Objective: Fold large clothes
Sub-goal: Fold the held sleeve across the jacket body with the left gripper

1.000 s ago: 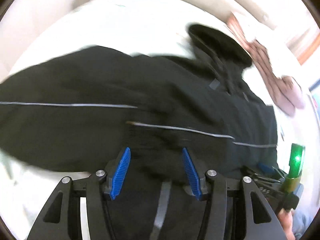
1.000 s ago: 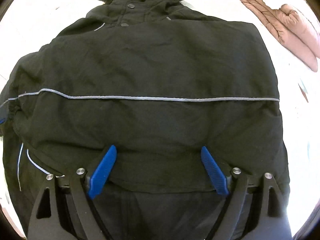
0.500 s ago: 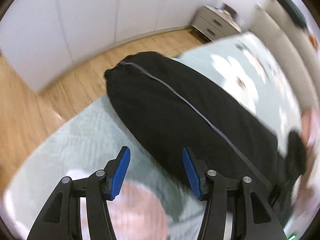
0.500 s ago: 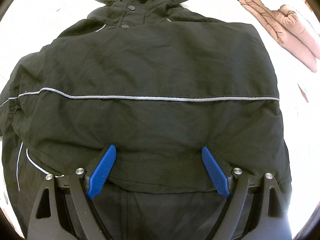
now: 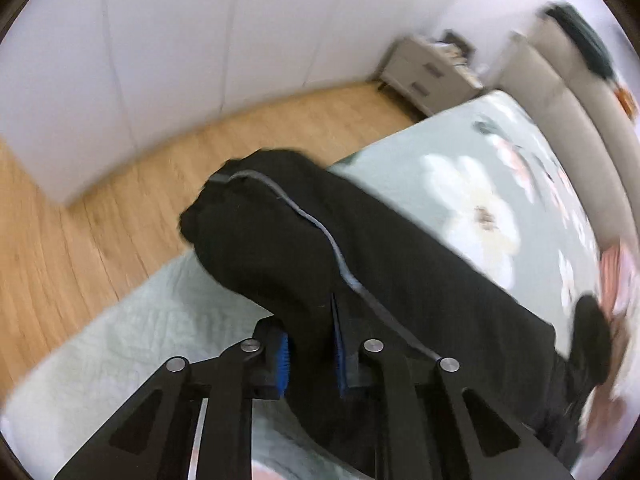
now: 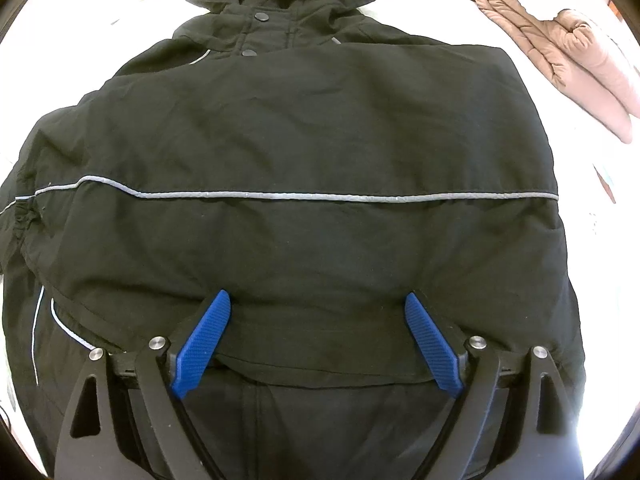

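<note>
A large black hooded jacket [image 6: 304, 132] with a grey reflective stripe lies spread on the bed, hood at the far end. My right gripper [image 6: 318, 312] is open and hovers over the jacket's lower hem, touching nothing. In the left wrist view the jacket's sleeve [image 5: 288, 240] reaches out toward the bed's corner. My left gripper [image 5: 310, 344] is shut on the sleeve, with black fabric pinched between the blue pads [image 5: 282, 360].
A pink puffer garment [image 6: 568, 56] lies at the far right of the bed. The bed has a pale green floral cover [image 5: 472, 184]. Wooden floor [image 5: 80, 232], white wardrobe doors [image 5: 160, 60] and a grey nightstand [image 5: 428, 72] lie beyond the bed's edge.
My left gripper swung from over the jacket body to the sleeve at the bed's edge and closed on it. The right gripper has stayed still and open.
</note>
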Demonstrator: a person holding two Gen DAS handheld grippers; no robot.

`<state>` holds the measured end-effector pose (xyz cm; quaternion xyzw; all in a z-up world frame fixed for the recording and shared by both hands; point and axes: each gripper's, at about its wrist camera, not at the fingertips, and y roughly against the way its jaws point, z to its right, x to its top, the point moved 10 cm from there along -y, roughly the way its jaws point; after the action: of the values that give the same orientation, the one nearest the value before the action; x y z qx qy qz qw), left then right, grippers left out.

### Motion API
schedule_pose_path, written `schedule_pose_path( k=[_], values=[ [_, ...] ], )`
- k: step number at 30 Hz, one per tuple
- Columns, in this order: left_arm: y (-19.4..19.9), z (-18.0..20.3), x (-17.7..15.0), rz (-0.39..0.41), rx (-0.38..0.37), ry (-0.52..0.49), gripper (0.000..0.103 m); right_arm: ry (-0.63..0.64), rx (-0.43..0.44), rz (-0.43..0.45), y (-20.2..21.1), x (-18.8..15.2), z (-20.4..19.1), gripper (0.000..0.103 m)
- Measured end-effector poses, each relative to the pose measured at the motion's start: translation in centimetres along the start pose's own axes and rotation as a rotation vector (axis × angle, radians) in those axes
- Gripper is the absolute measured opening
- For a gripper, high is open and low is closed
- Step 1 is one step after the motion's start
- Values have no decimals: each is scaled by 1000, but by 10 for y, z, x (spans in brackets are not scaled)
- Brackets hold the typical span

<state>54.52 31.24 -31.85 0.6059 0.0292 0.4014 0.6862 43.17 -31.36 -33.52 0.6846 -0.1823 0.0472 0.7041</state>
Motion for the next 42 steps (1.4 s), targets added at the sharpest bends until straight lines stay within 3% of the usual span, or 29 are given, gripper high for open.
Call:
schedule_pose_path(
  k=[4,9,13,15,18,22,25,27,29,31,36,39,41,42],
  values=[
    [55,62,-7,90,-50,-162,15,11,11,-6,-1,-1,4,92],
    [108,166,-60,141,-119,-412,15,5,49,-6,9,0,9,92],
    [140,259,-131,153,-199,-628,15,18,84,25,33,-5,17,91],
    [152,295,-162,158,-214,-708,15,26,94,44,47,-8,25,91],
    [168,354,-220,131,-304,-806,16,32,122,64,63,-12,36,91],
    [152,407,-293,14,-395,-879,21,40,90,94,79,-11,54,91],
    [123,428,-362,-259,-511,-961,29,15,75,98,83,-12,77,91],
    [119,429,-388,-430,-618,-918,30,-16,114,94,84,-13,85,91],
    [116,420,-391,-476,-623,-858,30,-59,188,90,84,-11,90,91],
    [116,405,-380,-472,-600,-831,30,-77,240,90,85,-6,88,91],
    [134,363,-333,-400,-546,-722,31,-72,396,78,74,28,45,91],
    [142,334,-294,-320,-482,-673,31,-131,441,43,47,50,32,91],
    [139,317,-270,-273,-431,-648,31,-197,466,-21,21,56,30,84],
    [137,313,-259,-254,-420,-634,31,-223,508,-59,12,56,25,67]
  ],
)
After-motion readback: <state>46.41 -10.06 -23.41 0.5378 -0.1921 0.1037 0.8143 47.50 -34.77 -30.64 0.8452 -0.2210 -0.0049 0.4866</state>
